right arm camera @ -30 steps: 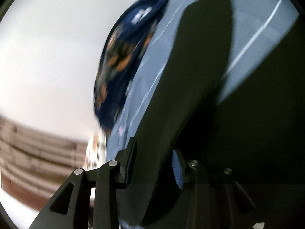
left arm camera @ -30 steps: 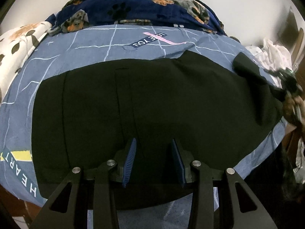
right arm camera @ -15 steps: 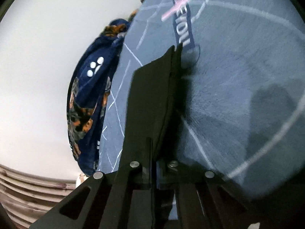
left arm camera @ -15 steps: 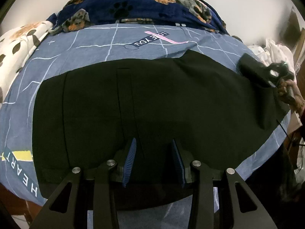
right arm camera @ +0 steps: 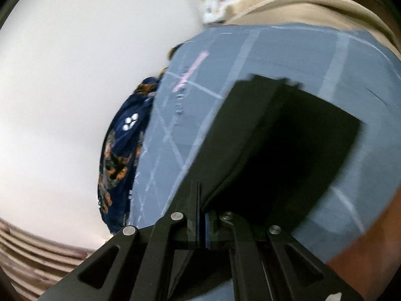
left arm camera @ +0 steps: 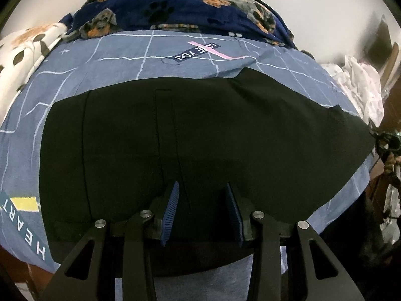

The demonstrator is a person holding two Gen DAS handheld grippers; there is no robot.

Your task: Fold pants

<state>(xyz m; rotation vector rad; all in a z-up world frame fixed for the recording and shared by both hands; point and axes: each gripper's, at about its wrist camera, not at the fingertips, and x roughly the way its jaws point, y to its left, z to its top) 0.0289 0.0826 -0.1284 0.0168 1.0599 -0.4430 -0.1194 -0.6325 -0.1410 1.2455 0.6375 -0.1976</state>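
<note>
between our right gripper (right arm camera: 200,215) jaws, now clamped, sits the leg end of the black pants (left arm camera: 200,135), drawn out flat toward the bed's (left arm camera: 120,60) right edge since a second ago. our left gripper (left arm camera: 201,210) hovers part-open, empty, above the waist: folding comes next.

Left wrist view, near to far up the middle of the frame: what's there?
Blue ribbed fingers → black pants lying flat → blue-grey grid-pattern bedsheet → "LOVE YOU" print → navy dog-print blanket → white wall.
</note>
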